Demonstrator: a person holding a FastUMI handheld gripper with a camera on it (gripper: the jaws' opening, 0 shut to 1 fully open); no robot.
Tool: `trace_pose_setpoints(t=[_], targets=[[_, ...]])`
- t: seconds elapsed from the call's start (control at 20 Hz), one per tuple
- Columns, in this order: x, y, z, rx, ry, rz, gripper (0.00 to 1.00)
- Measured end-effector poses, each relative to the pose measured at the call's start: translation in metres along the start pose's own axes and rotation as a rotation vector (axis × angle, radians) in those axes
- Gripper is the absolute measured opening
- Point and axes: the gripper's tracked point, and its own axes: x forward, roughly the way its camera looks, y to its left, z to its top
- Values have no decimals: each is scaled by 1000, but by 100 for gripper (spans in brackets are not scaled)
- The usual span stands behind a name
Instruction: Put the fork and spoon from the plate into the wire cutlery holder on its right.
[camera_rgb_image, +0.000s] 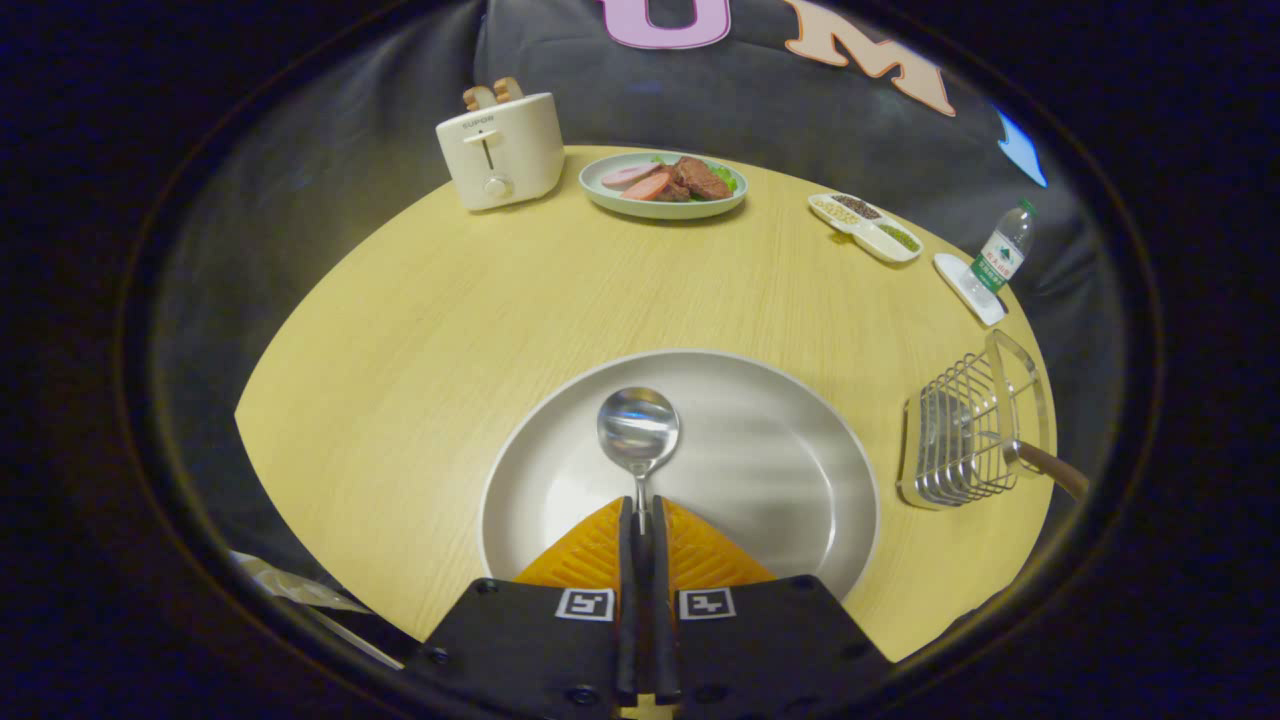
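A silver spoon (638, 432) sticks out ahead of my gripper (640, 512), bowl forward, over the white plate (790, 470). Both fingers press on the spoon's thin handle, which runs back between them. The rest of the handle is hidden by the fingers. The wire cutlery holder (965, 430) stands to the right of the plate, near the table's right edge. A brown-handled utensil (1045, 465) pokes out of the holder toward the right; its head is hidden inside the wires.
Across the round wooden table (430, 330) stand a cream toaster (500, 150) holding bread, a plate of meat and vegetables (662, 185), a divided dish of seeds (865, 226), a small white dish (968, 288) and a water bottle (1004, 248).
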Motion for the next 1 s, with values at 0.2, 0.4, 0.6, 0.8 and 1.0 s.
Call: trace_pose_setpoints(t=[0.2,0.4,0.6,0.8,1.0], targets=[[-5,-3,-3,4,39,28,10],[-9,-2,-7,-16,73,50,5],[-20,-5,-2,-8,95,75,5],[-35,-21,8,-38,101,72,5],[-51,-41,17,-92,100,48,5]])
